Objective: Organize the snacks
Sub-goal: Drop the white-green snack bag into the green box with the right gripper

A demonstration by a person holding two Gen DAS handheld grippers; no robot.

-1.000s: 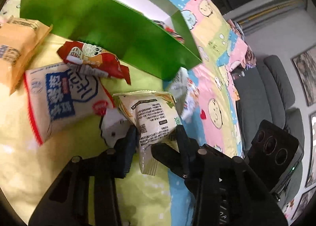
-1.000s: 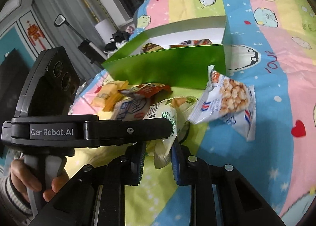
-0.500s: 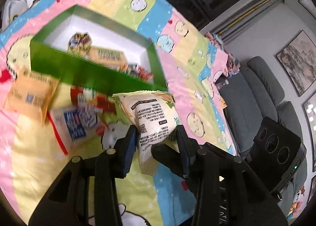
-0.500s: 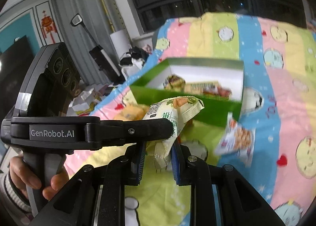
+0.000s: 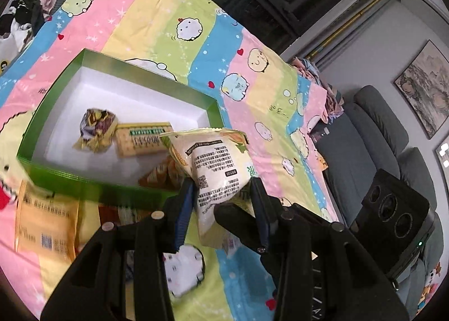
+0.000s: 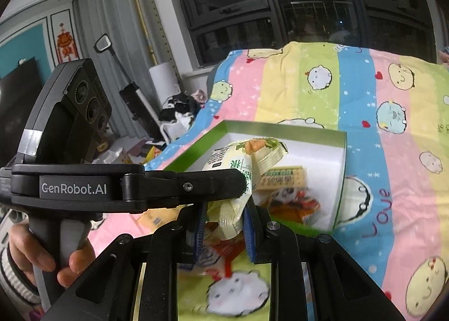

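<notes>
"GenRobot.AI" on the left tool; "Love" on the blanket.

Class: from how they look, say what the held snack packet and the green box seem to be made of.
Snack packet: thin plastic film, slightly glossy; it creases and has crimped seals. Green box: probably coated cardboard; stiff straight walls, smooth green outside, plain white inside.

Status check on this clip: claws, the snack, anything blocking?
Left claw and right claw both shut on pale snack packet. Packet held above green box near wall. Nothing blocking; box holds few snacks.
</notes>
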